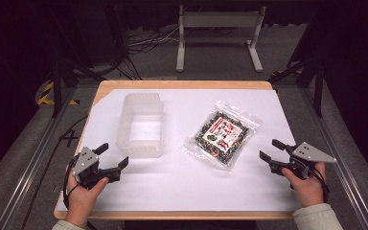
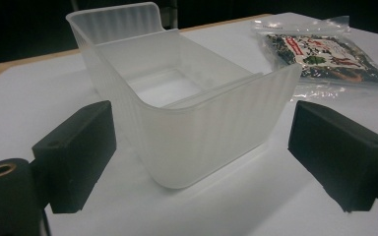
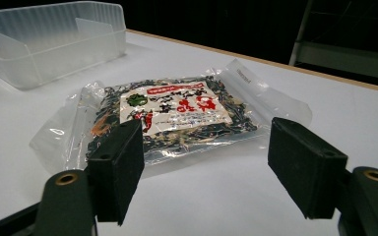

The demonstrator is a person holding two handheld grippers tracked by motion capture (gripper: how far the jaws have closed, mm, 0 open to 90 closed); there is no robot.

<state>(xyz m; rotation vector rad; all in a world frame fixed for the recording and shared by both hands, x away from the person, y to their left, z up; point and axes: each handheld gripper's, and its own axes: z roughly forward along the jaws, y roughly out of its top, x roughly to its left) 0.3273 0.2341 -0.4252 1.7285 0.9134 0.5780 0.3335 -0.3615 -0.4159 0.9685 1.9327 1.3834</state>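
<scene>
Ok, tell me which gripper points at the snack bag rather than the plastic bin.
The right gripper: its open jaws face the clear snack bag, while the left gripper faces the frosted bin.

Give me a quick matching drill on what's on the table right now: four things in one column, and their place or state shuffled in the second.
Things:
1. frosted translucent plastic bin
2. clear plastic packet of dark dried food with a red and white label
3. left gripper
4. right gripper

Places or states:
A. open, near the packet's right side
B. lies flat, right of centre on the white table sheet
C. open, aimed at the bin's near end
D. stands upright and empty, left of centre

Pairs: 1-D, 2-B, 3-C, 4-A
</scene>
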